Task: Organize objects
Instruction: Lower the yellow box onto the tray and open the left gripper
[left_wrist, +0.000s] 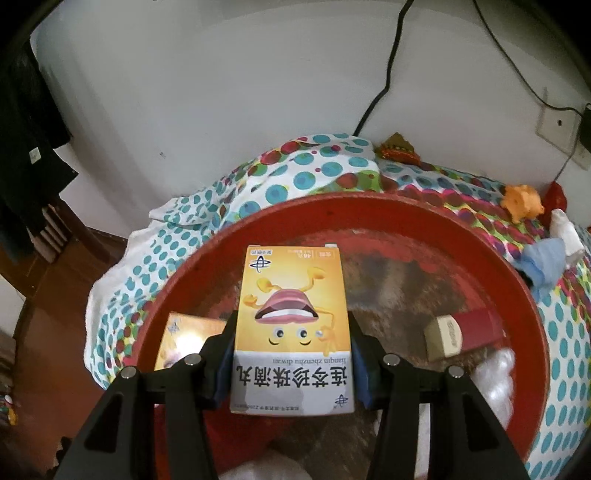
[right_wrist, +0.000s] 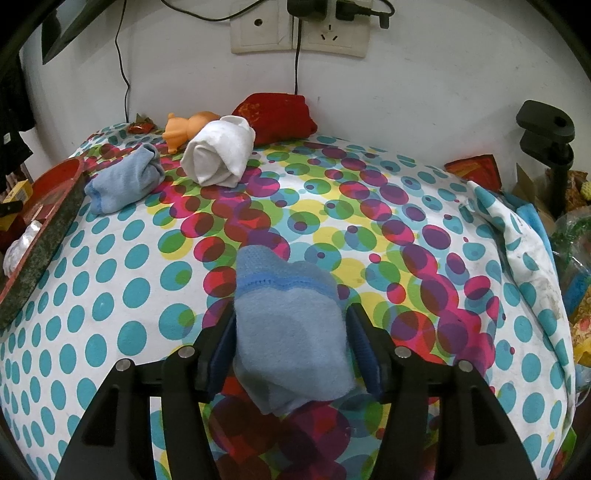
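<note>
My left gripper (left_wrist: 291, 325) is shut on a yellow medicine box (left_wrist: 291, 325) with a cartoon mouth, held above a round red tray (left_wrist: 436, 214). In the tray lie a second yellow box (left_wrist: 184, 339), a red and beige box (left_wrist: 461, 334) and a white plastic wad (left_wrist: 495, 380). My right gripper (right_wrist: 291, 325) is shut on a rolled light blue sock (right_wrist: 291, 325) over the dotted cloth (right_wrist: 369, 221). Farther back lie another blue sock roll (right_wrist: 123, 179), a white sock roll (right_wrist: 219, 155), an orange toy (right_wrist: 184, 129) and a red pouch (right_wrist: 277, 114).
The red tray's edge (right_wrist: 48, 229) shows at the left of the right wrist view. Wall sockets with plugs and cables (right_wrist: 299, 29) are behind the table. A black clamp stand (right_wrist: 546, 140) and clutter stand at the right edge. Dark clothes (left_wrist: 26, 129) hang at the left.
</note>
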